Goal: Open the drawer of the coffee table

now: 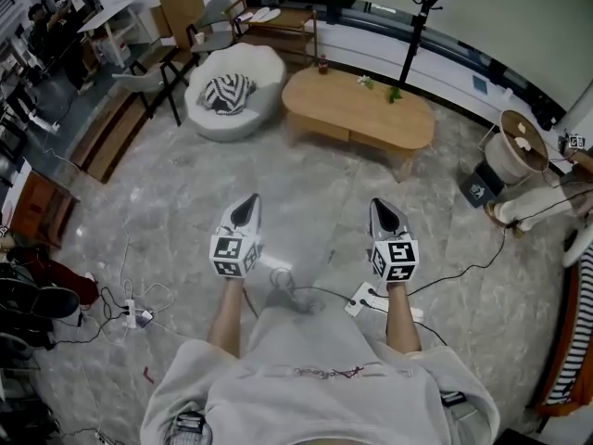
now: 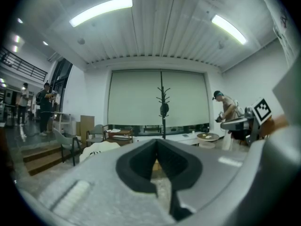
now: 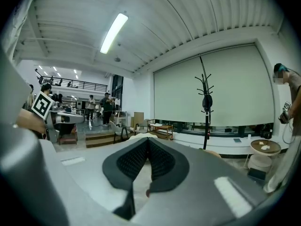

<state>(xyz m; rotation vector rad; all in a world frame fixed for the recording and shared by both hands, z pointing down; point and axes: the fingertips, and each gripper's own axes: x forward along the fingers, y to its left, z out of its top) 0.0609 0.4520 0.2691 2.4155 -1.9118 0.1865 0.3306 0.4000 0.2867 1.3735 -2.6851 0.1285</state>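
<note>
Holds the left gripper [image 1: 247, 204] and the right gripper [image 1: 383, 209] side by side in the head view, just below frame centre at seven and five o'clock, both pointing toward twelve. Shows, in the left gripper view, jaws pressed together, dark pads [image 2: 136, 166] meeting at the tips with nothing caught between. Shows the same in the right gripper view: pads [image 3: 129, 164] closed tip to tip, empty.

Finds the coffee table [image 1: 359, 109] well apart from both grippers, at about one o'clock from the left one and twelve from the right, a long oval wooden top on the grey stone floor [image 1: 185, 202]. Carries a few small things: a bit of greenery [image 1: 394, 94] near its far edge and a small red item [image 1: 321, 64] at its ten o'clock end. Cannot pick out the drawer from this height.

Sets a white round chair [image 1: 243, 109] with a striped cushion [image 1: 227, 91] just beside the table at its nine o'clock, a black stand [image 1: 417, 26] behind it at one o'clock, and a round side table [image 1: 517, 146] off at three o'clock. Has a white power strip [image 1: 366, 297] and loose cables [image 1: 463, 269] on the floor, at six and four o'clock of the right gripper.
</note>
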